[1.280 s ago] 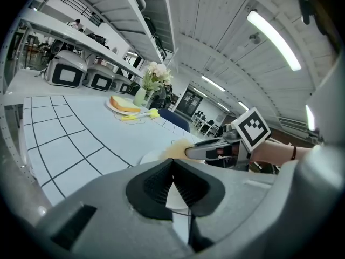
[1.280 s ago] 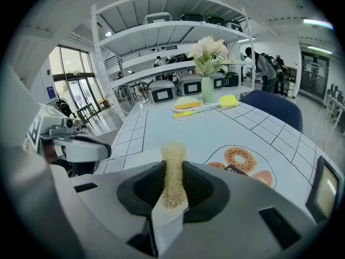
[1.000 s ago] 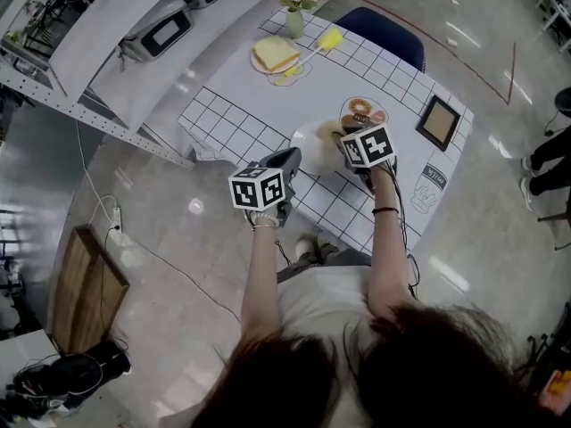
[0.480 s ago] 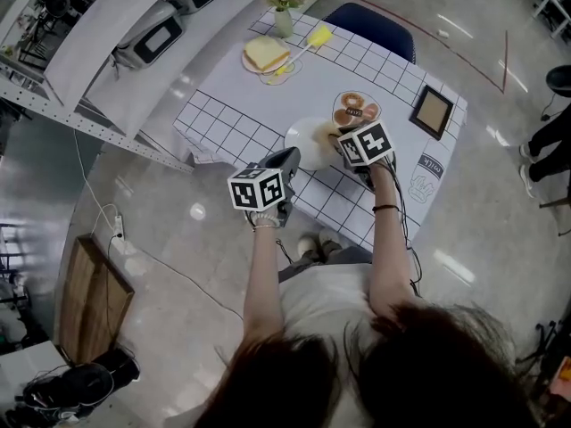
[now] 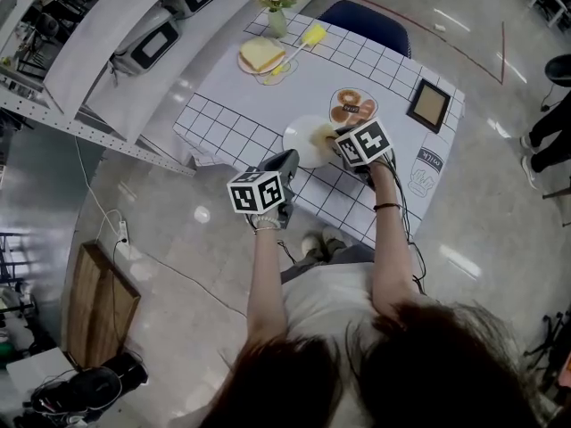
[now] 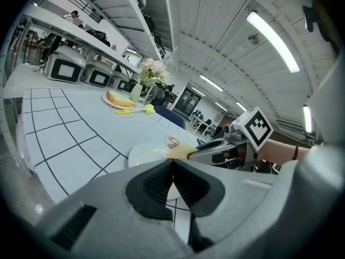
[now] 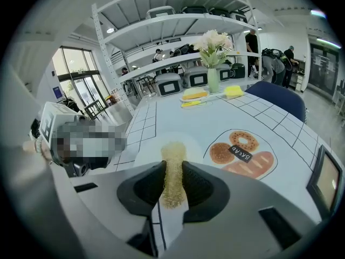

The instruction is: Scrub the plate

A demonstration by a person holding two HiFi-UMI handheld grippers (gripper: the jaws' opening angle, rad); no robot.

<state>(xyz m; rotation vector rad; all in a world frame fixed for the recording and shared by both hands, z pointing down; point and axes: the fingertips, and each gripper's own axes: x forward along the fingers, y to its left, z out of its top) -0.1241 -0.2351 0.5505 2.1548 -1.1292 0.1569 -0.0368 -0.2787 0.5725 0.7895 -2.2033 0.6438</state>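
Near the table's front edge, the white plate lies where it did a second ago. The right gripper still pinches a tan scrub pad over the plate's right side, barely shifted. The left gripper, jaws pressed together on nothing, stays just beside the plate's near rim.

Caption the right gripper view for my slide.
Right hand-held gripper clamps a tan scrub pad over the white plate, bread print beside it.
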